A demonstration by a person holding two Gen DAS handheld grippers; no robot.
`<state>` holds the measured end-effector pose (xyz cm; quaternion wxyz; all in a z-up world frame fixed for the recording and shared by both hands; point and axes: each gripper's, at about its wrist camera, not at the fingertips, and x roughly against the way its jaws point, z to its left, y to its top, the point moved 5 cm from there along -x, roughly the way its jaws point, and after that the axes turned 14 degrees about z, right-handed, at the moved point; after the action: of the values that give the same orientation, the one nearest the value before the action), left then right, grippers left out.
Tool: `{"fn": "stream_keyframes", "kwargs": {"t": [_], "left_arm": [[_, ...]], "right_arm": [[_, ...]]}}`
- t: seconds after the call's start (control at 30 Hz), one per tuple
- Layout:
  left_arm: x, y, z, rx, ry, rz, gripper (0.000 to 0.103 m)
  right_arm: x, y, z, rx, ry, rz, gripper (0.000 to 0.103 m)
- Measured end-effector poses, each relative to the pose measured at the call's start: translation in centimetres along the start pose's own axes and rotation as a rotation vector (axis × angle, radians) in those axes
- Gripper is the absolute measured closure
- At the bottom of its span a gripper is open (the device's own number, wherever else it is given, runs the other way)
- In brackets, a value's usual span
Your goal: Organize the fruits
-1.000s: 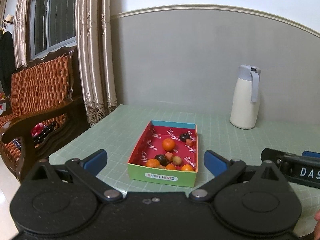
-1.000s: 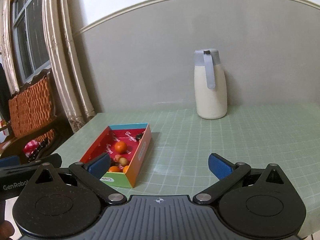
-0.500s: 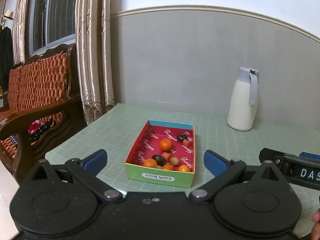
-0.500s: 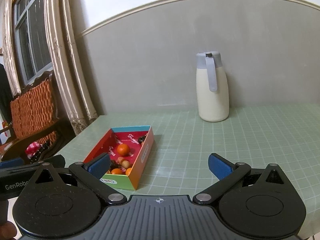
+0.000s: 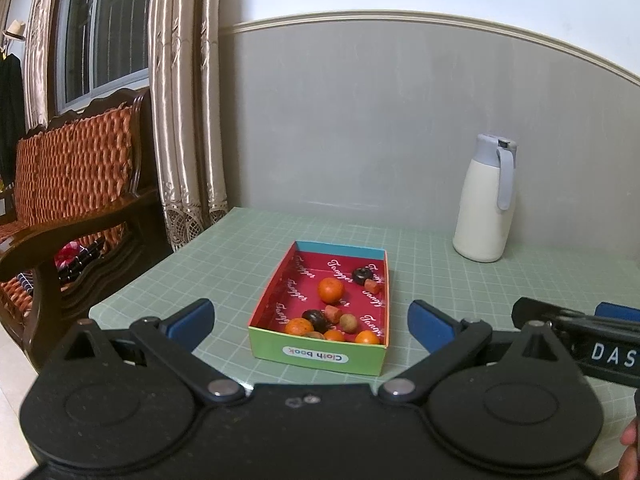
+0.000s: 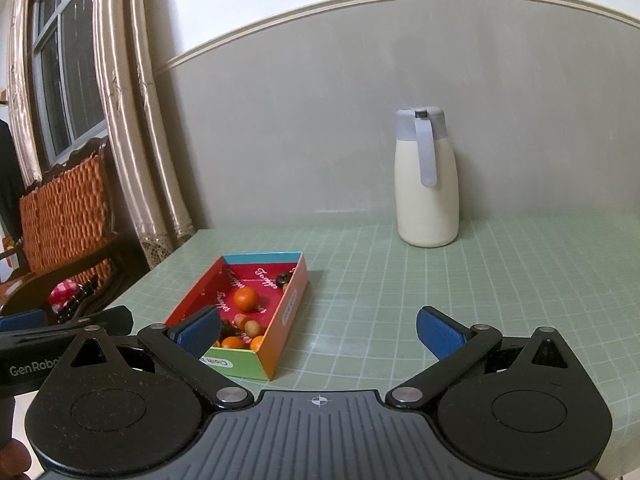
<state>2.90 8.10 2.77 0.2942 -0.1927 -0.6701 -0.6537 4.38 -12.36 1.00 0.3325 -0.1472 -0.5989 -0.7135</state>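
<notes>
A shallow cardboard box (image 5: 320, 357) with a red inside and a green front stands on the green gridded table (image 5: 248, 256). It holds several small fruits: an orange (image 5: 330, 289), dark round ones (image 5: 361, 276) and small tan and red pieces. My left gripper (image 5: 311, 322) is open and empty, just short of the box's front. My right gripper (image 6: 320, 330) is open and empty, to the right of the box (image 6: 288, 312); its left finger overlaps the box's near corner in the view.
A white thermos jug (image 5: 486, 200) with a grey lid stands at the back by the wall, also in the right wrist view (image 6: 426, 180). A wooden chair with orange cushions (image 5: 76, 172) and curtains (image 5: 184, 100) are to the left of the table.
Both grippers have drawn back slightly and risen, so the box sits a little farther off. Both stay open. Nothing on the table moved.
</notes>
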Motion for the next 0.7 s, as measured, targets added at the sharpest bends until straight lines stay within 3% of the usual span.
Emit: {"fn": "stream_keyframes", "kwargs": {"t": [0.7], "left_arm": [[-0.02, -0.05, 0.05, 0.005, 0.0, 0.003, 0.006]], "right_arm": [[-0.18, 0.21, 0.41, 0.004, 0.005, -0.003, 0.0]]}}
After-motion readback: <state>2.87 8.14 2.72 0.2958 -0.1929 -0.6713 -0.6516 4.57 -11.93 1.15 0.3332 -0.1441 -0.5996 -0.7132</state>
